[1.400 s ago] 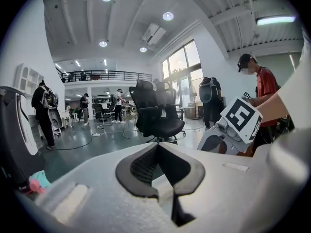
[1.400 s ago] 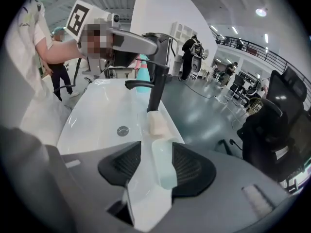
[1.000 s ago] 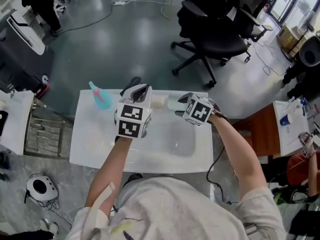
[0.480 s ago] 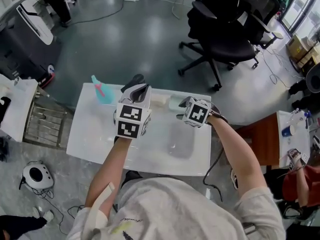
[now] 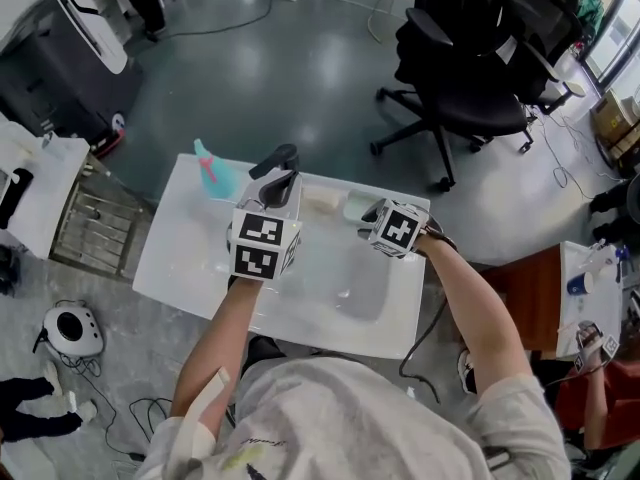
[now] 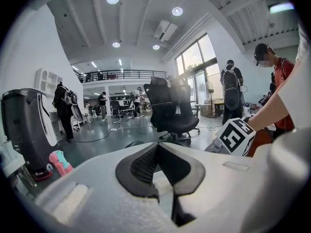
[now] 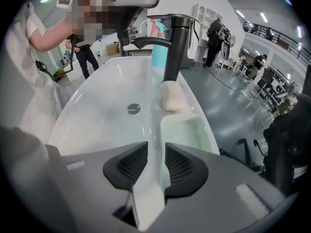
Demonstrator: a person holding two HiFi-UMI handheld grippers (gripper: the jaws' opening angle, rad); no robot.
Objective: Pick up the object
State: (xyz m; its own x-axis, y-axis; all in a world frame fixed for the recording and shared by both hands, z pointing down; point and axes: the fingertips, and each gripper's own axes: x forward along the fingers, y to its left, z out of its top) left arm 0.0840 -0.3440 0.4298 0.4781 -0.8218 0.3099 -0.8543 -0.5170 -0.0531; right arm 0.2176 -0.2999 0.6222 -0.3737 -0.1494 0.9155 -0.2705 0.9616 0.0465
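Jaws just closing, right tool (image 7: 155, 152) straddling dish (image 7: 187, 130)

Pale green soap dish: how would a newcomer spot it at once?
Find the white washbasin with the black faucet. On its rear ledge, right of the cream soap bar, lies the pale green rectangular dish. It alone is a hollow tray.

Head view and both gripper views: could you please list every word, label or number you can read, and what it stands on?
No text can be read anywhere.
Left cube, right cube: square black-and-white patterns, no letters.
Shirt: small print, too blurred to read.
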